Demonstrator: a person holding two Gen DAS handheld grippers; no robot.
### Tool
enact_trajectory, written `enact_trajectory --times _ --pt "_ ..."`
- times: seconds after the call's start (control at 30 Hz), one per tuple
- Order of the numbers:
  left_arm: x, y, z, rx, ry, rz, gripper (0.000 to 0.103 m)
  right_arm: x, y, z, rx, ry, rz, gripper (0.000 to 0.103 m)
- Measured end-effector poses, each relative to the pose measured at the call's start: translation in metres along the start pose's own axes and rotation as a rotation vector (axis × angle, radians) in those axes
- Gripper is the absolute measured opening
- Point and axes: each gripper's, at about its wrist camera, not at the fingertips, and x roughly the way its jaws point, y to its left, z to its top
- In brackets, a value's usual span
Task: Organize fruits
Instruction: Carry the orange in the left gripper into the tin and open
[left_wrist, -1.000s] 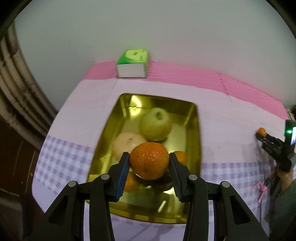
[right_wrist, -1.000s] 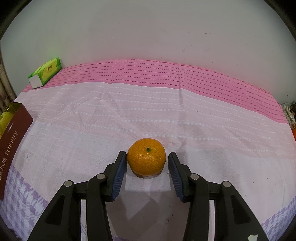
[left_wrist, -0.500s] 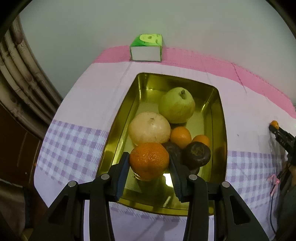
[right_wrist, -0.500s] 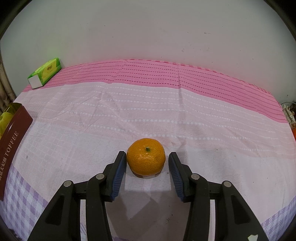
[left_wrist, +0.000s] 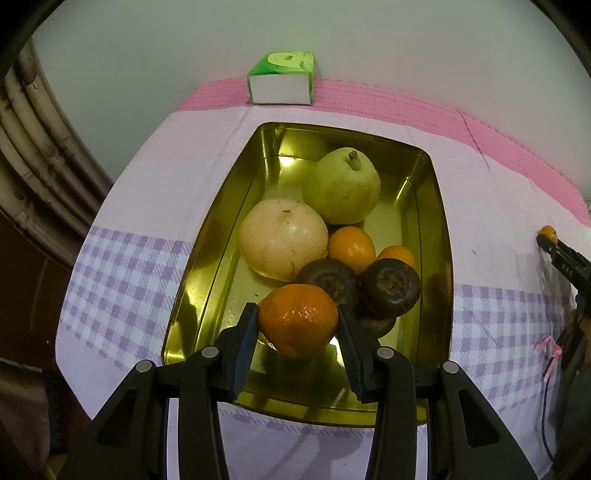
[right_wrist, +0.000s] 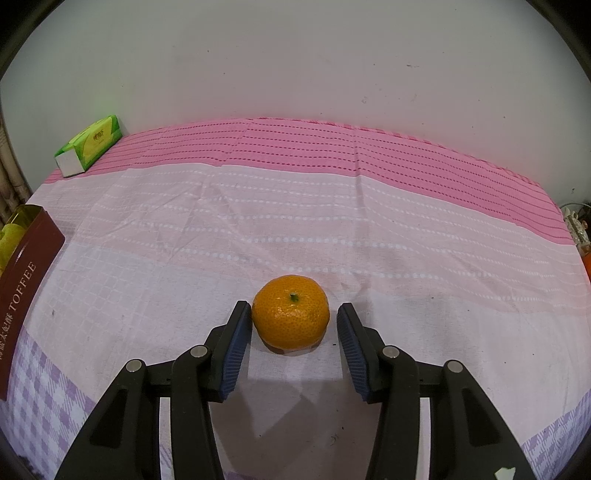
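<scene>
On the left, the left claw (left_wrist: 297, 328) is clamped on a mandarin (left_wrist: 297, 318), both pads pressed to its sides, holding it over the near end of a gold tin (left_wrist: 207, 258) on the cloth-covered bench (left_wrist: 140, 192). Whether the mandarin touches the tin floor is hidden by the fruit itself. Farther in lie a pale round fruit (left_wrist: 282, 238) and a green pear (left_wrist: 341, 186) touching it. Two small oranges (left_wrist: 351, 248) sit beside them, one largely hidden behind two dark brown fruits (left_wrist: 391, 287); a third dark shape below these is mostly covered by the claw's finger. A green tissue pack (left_wrist: 282, 79) stands at the far edge by the wall.

In the right wrist view the tin is cut off at the left border, showing only a maroon side lettered TOFFEE. A second mandarin (right_wrist: 290, 313) rests on the cloth, stem up, between the pads of the right claw (right_wrist: 293, 326), whose jaws stand apart: the left pad is at its skin, the right clearly off it.
</scene>
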Motion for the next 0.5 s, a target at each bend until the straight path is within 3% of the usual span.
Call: enact_trajectory --times 0.5 --pt "0.0058 -0.0019 -0.0016 0.011 0.016 0.007 0.044 -0.0001 -0.0021 -0.0002 0.001 0.001 -0.002 0.047"
